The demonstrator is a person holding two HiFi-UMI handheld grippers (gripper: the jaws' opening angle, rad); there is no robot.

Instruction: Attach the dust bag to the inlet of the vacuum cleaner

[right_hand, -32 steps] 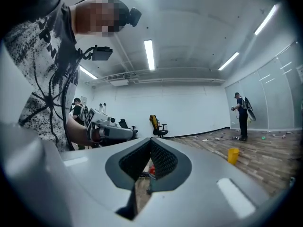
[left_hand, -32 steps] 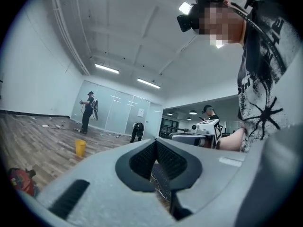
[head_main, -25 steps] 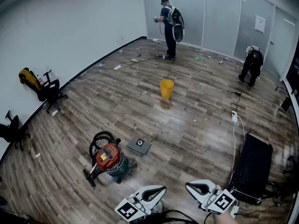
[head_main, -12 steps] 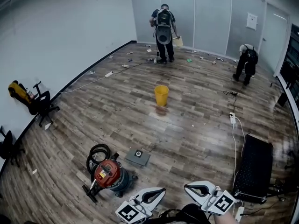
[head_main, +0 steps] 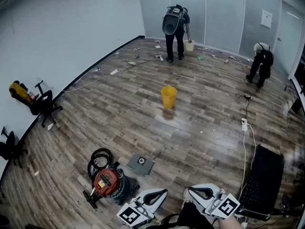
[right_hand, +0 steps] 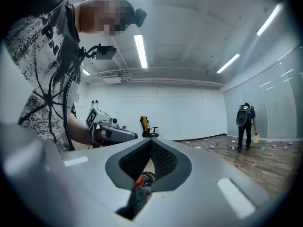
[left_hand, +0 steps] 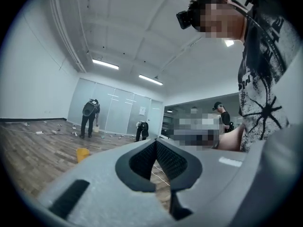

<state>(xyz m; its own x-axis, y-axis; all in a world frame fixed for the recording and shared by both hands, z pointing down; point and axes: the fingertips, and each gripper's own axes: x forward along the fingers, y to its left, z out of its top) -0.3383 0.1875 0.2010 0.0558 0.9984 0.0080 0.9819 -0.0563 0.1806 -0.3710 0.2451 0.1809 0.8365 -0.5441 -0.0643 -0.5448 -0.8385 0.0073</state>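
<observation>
Both left claw [head_main: 164, 193] and right claw [head_main: 191, 190] are clenched, empty. Unopened, they could shove away the dust bag [head_main: 141, 164] ahead, near the vacuum cleaner [head_main: 108, 182].

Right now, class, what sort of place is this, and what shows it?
Probably a cleared-out office room: a glass partition wall, an office chair at the side, and a wide wood-look floor.

Bare floor [head_main: 200, 128] lies open toward twelve o'clock as far as the yellow bucket [head_main: 168, 97]. The vacuum cleaner [head_main: 108, 182] blocks ten o'clock, the flat dust bag [head_main: 141, 164] eleven; a black case [head_main: 264, 180] crowds two o'clock.
</observation>
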